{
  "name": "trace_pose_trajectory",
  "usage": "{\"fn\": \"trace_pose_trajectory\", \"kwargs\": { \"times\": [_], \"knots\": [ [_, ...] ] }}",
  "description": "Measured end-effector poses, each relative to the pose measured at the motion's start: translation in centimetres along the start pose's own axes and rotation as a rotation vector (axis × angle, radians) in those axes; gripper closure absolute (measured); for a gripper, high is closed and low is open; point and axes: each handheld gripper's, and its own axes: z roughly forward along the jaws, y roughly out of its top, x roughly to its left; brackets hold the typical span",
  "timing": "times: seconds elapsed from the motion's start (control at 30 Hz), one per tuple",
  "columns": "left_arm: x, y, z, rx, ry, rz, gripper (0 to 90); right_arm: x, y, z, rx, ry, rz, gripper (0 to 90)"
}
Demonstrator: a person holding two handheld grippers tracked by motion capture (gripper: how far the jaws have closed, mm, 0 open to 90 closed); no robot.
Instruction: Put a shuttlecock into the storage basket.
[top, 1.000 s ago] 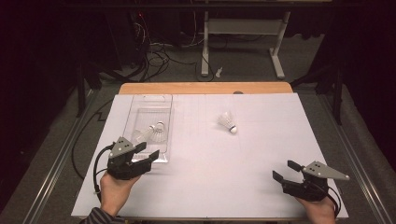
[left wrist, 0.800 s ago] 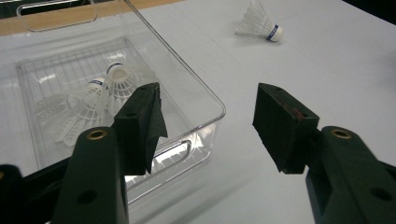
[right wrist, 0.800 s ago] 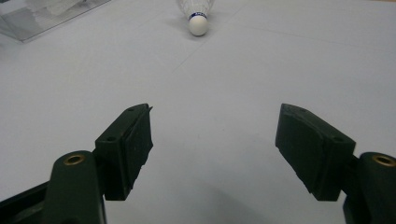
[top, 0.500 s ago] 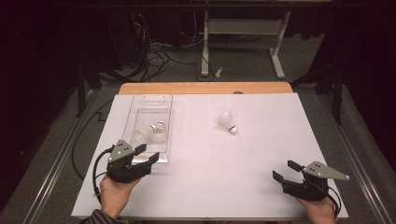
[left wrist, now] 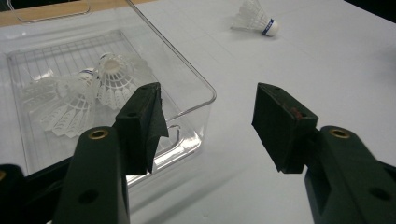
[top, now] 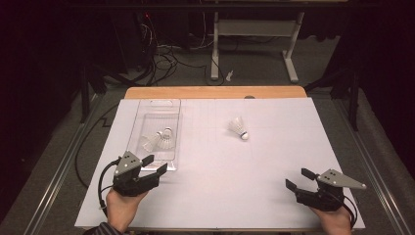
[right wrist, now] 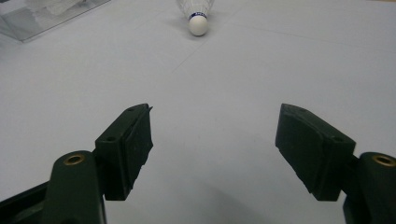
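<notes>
A clear plastic tray [top: 172, 105] lies at the left of the white sheet with two white shuttlecocks [top: 166, 139] [top: 149, 143] in it. A third shuttlecock [top: 238, 128] lies loose on the sheet mid-table, cork toward me. My left gripper [top: 155, 164] is open at the tray's near right corner, with nothing between its jaws. In the left gripper view the tray [left wrist: 187, 70] and both shuttlecocks [left wrist: 114, 77] [left wrist: 60, 105] sit just ahead of the left gripper [left wrist: 205, 121]. My right gripper [top: 297, 178] rests open at the near right. The right gripper [right wrist: 215, 149] points toward the loose shuttlecock [right wrist: 197, 16].
A white sheet [top: 274, 156] covers the table, with a wooden strip [top: 215, 92] along its far edge. Beyond it are a dark floor with cables [top: 166, 54] and a white table frame [top: 254, 29]. Metal rails run along both sides of the table.
My left gripper has drawn back slightly toward the near edge, away from the tray. The right gripper has not moved.
</notes>
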Motion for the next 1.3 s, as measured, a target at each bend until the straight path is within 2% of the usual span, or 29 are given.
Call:
{"fn": "trace_pose_trajectory", "kwargs": {
  "times": [0.1,0.27,0.47,0.63,1.0,1.3],
  "knots": [
    [-0.1,-0.1,0.0,-0.005,-0.009,0.003,43.1,0.0,0.0,0.0,0.0,0.0,-0.001,27.9],
    [0.0,-0.5,0.2,-0.011,-0.034,-0.015,42.6,0.0,0.0,0.0,-0.002,0.0,-0.002,27.9],
    [0.3,-1.1,0.3,-0.015,-0.043,-0.041,41.9,0.0,0.0,0.0,0.0,0.0,0.0,27.9],
    [0.4,-1.4,0.3,-0.026,-0.053,-0.046,41.5,0.0,0.0,0.0,-0.001,0.0,-0.001,27.9],
    [0.3,-1.8,0.6,-0.027,-0.048,-0.035,40.6,0.0,0.0,0.0,-0.001,0.001,0.001,27.8],
    [0.4,-2.4,0.8,-0.026,-0.05,-0.043,39.9,0.0,0.0,0.0,-0.002,0.002,0.002,27.9]
  ]
}}
